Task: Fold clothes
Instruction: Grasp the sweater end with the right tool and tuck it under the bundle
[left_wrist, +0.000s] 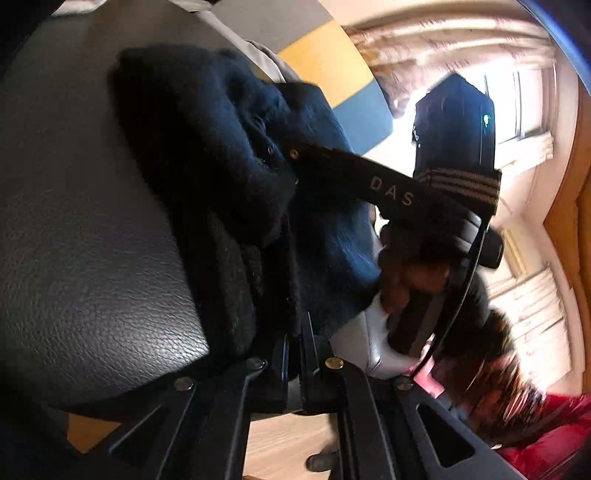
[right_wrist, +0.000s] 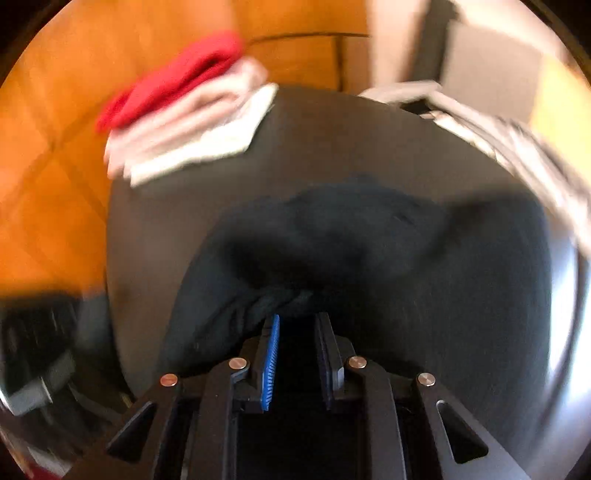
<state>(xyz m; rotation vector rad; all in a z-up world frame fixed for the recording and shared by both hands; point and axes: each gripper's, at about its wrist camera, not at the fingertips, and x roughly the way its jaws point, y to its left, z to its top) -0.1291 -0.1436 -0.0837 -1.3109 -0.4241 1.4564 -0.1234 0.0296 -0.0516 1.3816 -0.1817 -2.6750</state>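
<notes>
A dark navy garment (left_wrist: 207, 147) lies bunched on a round black leather table (left_wrist: 92, 240). My left gripper (left_wrist: 293, 343) is shut on the garment's near edge, and the cloth runs down between its fingers. To its right, a hand (left_wrist: 406, 273) in a dark striped sleeve holds a black handle. In the blurred right wrist view the same garment (right_wrist: 369, 251) spreads over the table (right_wrist: 332, 140). My right gripper (right_wrist: 295, 321) hovers at the garment's near fold. Its jaws are slightly parted and nothing shows between the blue pad and the dark one.
A folded stack of red, pink and white clothes (right_wrist: 184, 122) sits at the table's far left edge. A pale striped cloth (right_wrist: 517, 147) hangs off the far right. Orange wood floor (right_wrist: 55, 147) surrounds the table. A red cloth (left_wrist: 546, 435) shows low on the right.
</notes>
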